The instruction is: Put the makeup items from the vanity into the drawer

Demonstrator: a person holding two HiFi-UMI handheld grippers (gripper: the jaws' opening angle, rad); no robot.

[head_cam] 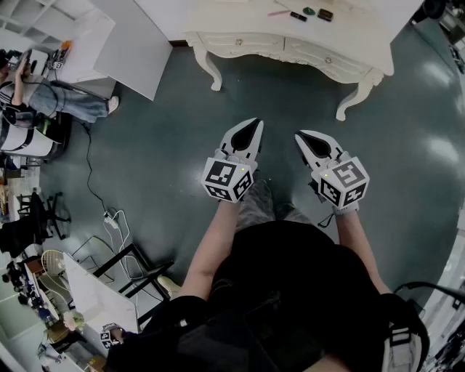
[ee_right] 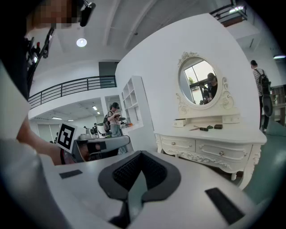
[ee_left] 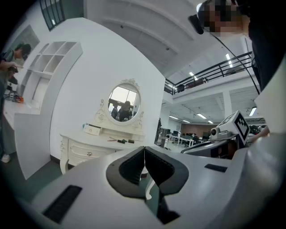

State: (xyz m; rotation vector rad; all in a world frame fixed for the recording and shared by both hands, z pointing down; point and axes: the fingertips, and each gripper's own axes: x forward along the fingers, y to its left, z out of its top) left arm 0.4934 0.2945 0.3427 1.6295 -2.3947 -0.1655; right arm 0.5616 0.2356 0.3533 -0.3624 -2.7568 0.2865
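The white vanity (head_cam: pixel 290 43) stands ahead of me across dark floor, its two drawers (ee_right: pixel 220 153) closed. Several small dark makeup items (head_cam: pixel 314 13) and a thin pink stick lie on its top; they also show below the oval mirror (ee_right: pixel 199 82) as makeup items (ee_right: pixel 210 128) and, in the left gripper view, as makeup items (ee_left: pixel 123 141). My left gripper (head_cam: pixel 254 125) and right gripper (head_cam: pixel 300 136) hover side by side in mid air, well short of the vanity. Both are shut with nothing between the jaws. Left gripper (ee_left: pixel 144 148) and right gripper (ee_right: pixel 141 153) point toward the vanity.
A small white box (ee_left: pixel 92 129) sits at the left end of the vanity top. A person (head_cam: pixel 43 94) sits at far left by a white shelf unit (ee_left: pixel 49 58). Cables and a power strip (head_cam: pixel 110 218) lie on the floor near a black metal frame (head_cam: pixel 131 269).
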